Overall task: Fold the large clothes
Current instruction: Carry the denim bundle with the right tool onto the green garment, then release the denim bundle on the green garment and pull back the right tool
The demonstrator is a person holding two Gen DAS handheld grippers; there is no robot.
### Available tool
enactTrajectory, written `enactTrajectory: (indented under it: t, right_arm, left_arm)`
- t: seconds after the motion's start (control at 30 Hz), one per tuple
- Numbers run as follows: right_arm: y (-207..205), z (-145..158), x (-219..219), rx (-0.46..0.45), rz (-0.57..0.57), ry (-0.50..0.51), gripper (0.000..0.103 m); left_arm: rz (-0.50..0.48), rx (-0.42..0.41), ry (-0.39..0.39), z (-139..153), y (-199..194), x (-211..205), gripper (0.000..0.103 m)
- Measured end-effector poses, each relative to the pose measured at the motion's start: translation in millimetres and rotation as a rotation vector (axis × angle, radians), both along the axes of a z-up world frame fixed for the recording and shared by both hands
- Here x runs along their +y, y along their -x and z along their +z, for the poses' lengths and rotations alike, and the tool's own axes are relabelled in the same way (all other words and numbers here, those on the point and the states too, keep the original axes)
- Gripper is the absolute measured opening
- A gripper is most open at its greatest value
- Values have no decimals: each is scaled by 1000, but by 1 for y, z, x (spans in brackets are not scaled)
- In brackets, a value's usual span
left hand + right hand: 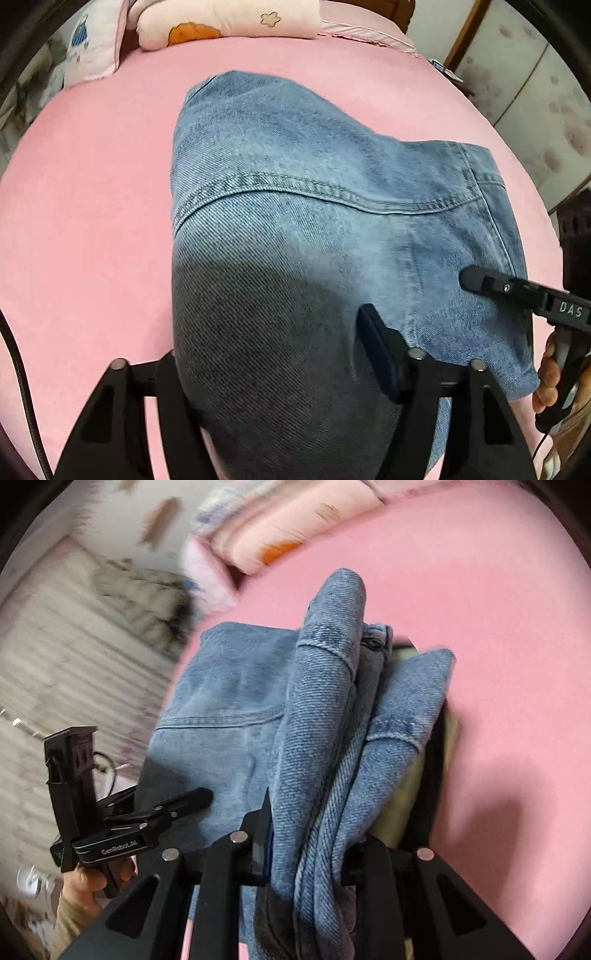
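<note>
A blue denim garment [314,192] lies folded on the pink bed sheet [92,221]. My left gripper [266,332] points down onto its near end. Its fingers [376,343] stand wide apart with a hump of denim between them, and I see no pinch. My right gripper [314,834] is shut on a bunched, hanging fold of the denim garment [332,709]. In the left wrist view the right gripper [471,278] reaches in over the garment's right edge. The left gripper [199,797] shows at the left of the right wrist view, over the flat part.
Pillows [229,18] lie at the head of the bed, with a white printed pillow [85,44] to their left. A patterned wall panel [535,92] stands past the bed's right side. A person's hand [550,373] holds the right gripper. Blurred floor and an olive heap [140,590] lie off the bed.
</note>
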State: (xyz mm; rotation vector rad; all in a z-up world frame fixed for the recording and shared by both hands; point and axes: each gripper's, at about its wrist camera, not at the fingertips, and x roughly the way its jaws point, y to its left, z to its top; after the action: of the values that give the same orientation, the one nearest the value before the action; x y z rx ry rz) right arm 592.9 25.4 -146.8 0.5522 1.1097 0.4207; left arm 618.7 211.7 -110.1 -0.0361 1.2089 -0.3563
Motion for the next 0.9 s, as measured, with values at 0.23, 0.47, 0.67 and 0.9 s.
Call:
enactTrajectory:
  t: [0.23, 0.47, 0.67, 0.9]
  right_arm:
    - [1, -39, -12, -15, 10, -21, 40]
    - [30, -1, -21, -32, 36, 163, 45]
    - [91, 47, -50, -84, 17, 241, 45]
    - [155, 120, -60, -132, 13, 264, 45]
  left_arm:
    - [74, -81, 75, -11, 0, 41, 103]
    - [222, -183, -117, 18, 35, 43, 103]
    - [331, -258, -232, 81, 84, 33, 103]
    - [333, -282, -240, 155, 146, -4, 103]
